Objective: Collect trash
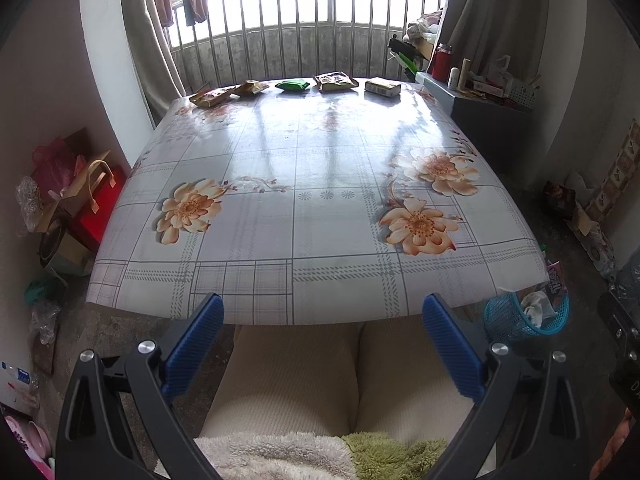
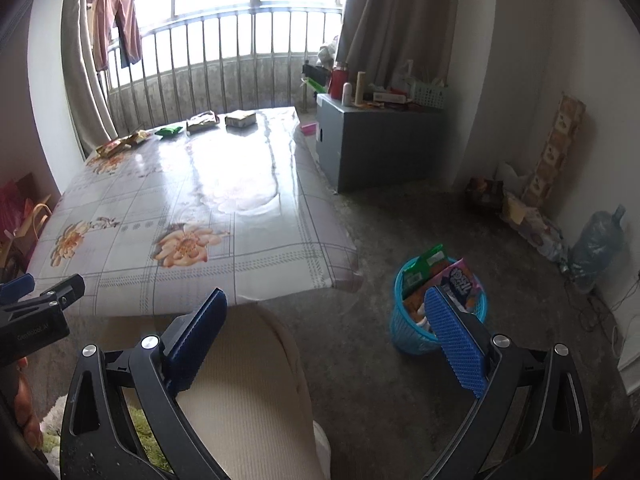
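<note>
Trash lies in a row along the far edge of my table (image 1: 320, 216): I count five pieces. From left to right in the left wrist view they are a flat yellow-red wrapper (image 1: 209, 97), a crumpled orange-brown wrapper (image 1: 251, 87), a green packet (image 1: 293, 85), a brown snack bag (image 1: 335, 81) and a small pale box (image 1: 383, 87). None is touching a gripper. One blue mesh basket (image 2: 436, 312) stands on the floor just beside the table's near right corner. It already holds several packets, among them a green one (image 2: 424, 266) and a pink one (image 2: 464, 280); I cannot count the rest.

My left gripper (image 1: 323, 344) hangs level, just off the table's near edge and above my lap, its two blue pads spread wide with nothing between them. My right gripper (image 2: 326, 344) is held the same way, jaws wide apart and empty, angled toward the floor to the right of the table. Its right pad (image 2: 456, 344) overlaps the basket in the view, though I cannot tell whether they touch.

The table wears a glossy checked oilcloth printed with orange flowers, bright with glare from the window. Behind it runs a metal railing (image 1: 304, 32) with curtains on both sides. One grey cabinet (image 2: 376, 140) stands right of the table on a bare concrete floor, its top crowded with bottles and boxes.
</note>
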A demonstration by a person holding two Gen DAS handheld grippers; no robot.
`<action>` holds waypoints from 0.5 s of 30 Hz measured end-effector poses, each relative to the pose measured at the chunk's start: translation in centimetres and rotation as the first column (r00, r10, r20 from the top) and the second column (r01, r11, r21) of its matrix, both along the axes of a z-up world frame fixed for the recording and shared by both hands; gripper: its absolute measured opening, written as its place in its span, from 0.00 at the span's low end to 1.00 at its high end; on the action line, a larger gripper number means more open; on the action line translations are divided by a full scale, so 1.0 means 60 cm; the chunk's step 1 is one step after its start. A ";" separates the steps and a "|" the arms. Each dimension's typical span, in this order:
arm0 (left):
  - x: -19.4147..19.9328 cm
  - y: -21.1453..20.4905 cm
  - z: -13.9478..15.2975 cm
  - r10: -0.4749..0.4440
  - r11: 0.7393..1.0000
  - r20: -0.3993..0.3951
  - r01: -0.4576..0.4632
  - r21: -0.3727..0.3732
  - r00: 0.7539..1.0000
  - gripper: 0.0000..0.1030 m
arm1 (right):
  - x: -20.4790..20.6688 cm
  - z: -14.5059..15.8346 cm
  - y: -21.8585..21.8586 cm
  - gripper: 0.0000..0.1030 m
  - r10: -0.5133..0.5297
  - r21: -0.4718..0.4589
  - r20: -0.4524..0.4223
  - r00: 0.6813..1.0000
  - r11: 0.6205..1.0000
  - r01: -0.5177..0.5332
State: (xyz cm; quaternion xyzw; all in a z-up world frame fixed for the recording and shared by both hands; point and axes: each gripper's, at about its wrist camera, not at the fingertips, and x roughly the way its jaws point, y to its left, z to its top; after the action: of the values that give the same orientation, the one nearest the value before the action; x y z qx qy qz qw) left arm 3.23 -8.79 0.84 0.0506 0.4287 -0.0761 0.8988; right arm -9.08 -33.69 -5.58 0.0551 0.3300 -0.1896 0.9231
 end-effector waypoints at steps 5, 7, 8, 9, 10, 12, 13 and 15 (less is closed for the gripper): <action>0.004 0.001 -0.012 0.014 1.000 -0.023 -0.013 0.016 1.000 0.95 | 0.012 -0.022 0.010 0.92 0.011 -0.029 -0.077 0.997 0.999 -0.014; 0.006 0.001 -0.013 0.016 1.000 -0.024 -0.016 0.018 1.000 0.95 | 0.016 -0.025 0.011 0.92 0.011 -0.040 -0.091 0.996 0.999 -0.014; 0.008 0.001 -0.013 0.016 1.000 -0.026 -0.015 0.017 1.000 0.95 | 0.016 -0.026 0.012 0.92 0.009 -0.045 -0.097 0.995 0.999 -0.013; 0.008 0.000 -0.014 0.014 1.000 -0.029 -0.014 0.018 0.999 0.95 | 0.017 -0.026 0.013 0.92 0.007 -0.049 -0.102 0.995 0.999 -0.012; 0.009 -0.001 -0.015 0.013 1.000 -0.031 -0.012 0.019 0.999 0.95 | 0.017 -0.027 0.014 0.92 0.005 -0.051 -0.106 0.994 0.999 -0.010; 0.009 -0.003 -0.017 0.010 1.000 -0.033 -0.009 0.023 0.999 0.95 | 0.017 -0.029 0.013 0.92 0.001 -0.053 -0.112 0.994 0.999 -0.007; 0.010 -0.004 -0.018 0.008 1.000 -0.037 -0.007 0.024 0.999 0.95 | 0.017 -0.030 0.013 0.92 -0.001 -0.053 -0.114 0.993 0.999 -0.005; 0.011 -0.005 -0.020 0.007 1.000 -0.043 -0.006 0.025 0.999 0.95 | 0.016 -0.031 0.011 0.92 -0.004 -0.053 -0.118 0.993 0.999 -0.002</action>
State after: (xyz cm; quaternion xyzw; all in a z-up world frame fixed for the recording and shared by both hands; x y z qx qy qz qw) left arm 3.92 -9.11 -0.36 0.0587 0.4489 -0.0690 0.8890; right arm -8.12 -33.01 -7.45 0.0193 0.3789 -0.2016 0.9030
